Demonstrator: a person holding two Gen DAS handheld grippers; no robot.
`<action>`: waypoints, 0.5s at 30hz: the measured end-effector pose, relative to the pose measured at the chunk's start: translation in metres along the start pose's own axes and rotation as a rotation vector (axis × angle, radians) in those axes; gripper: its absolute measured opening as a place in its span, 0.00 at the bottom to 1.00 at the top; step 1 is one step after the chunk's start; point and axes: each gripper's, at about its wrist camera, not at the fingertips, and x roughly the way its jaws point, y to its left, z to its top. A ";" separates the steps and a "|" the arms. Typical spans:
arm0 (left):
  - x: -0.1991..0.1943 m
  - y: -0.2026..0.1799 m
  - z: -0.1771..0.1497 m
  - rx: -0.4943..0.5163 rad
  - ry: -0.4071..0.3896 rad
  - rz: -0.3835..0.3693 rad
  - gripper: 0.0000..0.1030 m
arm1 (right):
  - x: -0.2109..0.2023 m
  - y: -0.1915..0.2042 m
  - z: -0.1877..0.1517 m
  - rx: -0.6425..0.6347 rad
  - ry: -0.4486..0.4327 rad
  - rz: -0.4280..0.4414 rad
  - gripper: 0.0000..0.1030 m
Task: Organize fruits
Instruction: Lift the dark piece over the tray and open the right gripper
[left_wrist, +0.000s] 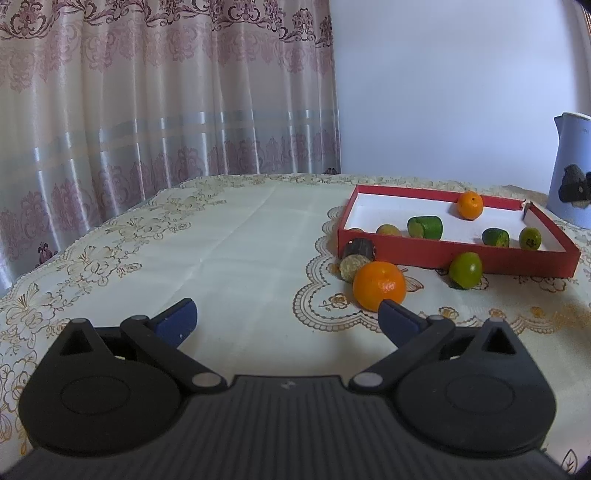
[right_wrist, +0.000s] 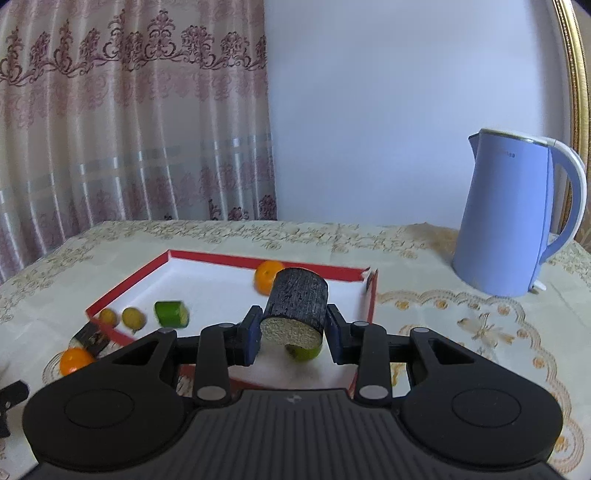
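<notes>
Our right claw (right_wrist: 291, 328) grips a dark cylinder (right_wrist: 297, 306) above the red tray (right_wrist: 369, 306); our left claw (left_wrist: 288, 317) gapes, an orange (left_wrist: 379, 285) just ahead.

A blue kettle (right_wrist: 517, 218) stands at two o'clock on the patterned tablecloth (left_wrist: 229, 236); floral curtains (left_wrist: 147, 92) hang at eleven.

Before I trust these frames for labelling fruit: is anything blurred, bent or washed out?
Left wrist view: sharp; fisheye bows the table edge; the big orange shows a small glare spot. Right wrist view: the tray and its orange are motion-smeared, while the dark chunk in the right claw stays crisp.
</notes>
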 end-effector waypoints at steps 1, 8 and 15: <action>0.000 0.000 0.000 0.000 0.002 0.000 1.00 | 0.003 -0.002 0.002 0.000 0.000 -0.003 0.34; 0.003 0.000 0.000 -0.001 0.013 -0.002 1.00 | 0.021 -0.011 0.007 0.014 -0.002 -0.022 0.34; 0.004 0.001 0.001 -0.007 0.021 -0.006 1.00 | 0.035 -0.017 0.006 0.023 -0.003 -0.034 0.34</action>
